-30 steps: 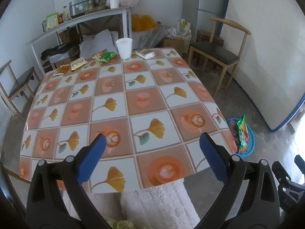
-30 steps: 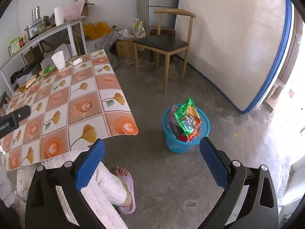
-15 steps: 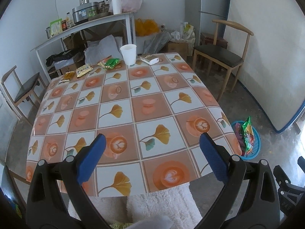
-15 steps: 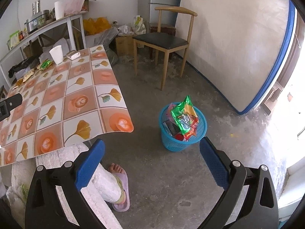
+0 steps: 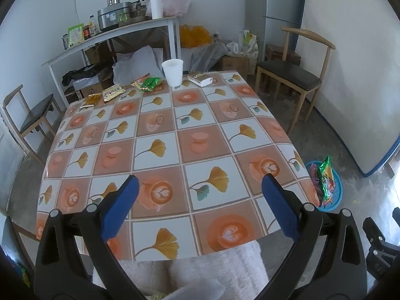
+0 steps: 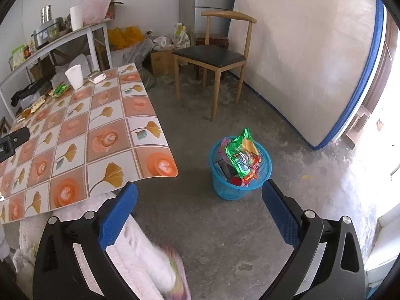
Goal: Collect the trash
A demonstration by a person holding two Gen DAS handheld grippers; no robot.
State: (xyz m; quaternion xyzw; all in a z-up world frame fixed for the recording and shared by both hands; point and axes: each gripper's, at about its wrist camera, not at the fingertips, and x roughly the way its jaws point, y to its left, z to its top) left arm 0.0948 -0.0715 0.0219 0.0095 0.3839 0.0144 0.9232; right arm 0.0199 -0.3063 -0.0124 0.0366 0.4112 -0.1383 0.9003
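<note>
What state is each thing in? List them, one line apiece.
left gripper: jaws open, empty
right gripper: jaws open, empty
blue basket: upright on the floor, heaped with wrappers
white cup: upright on the table
green wrapper: lying flat on the table
white packet: lying flat beside the cup
</note>
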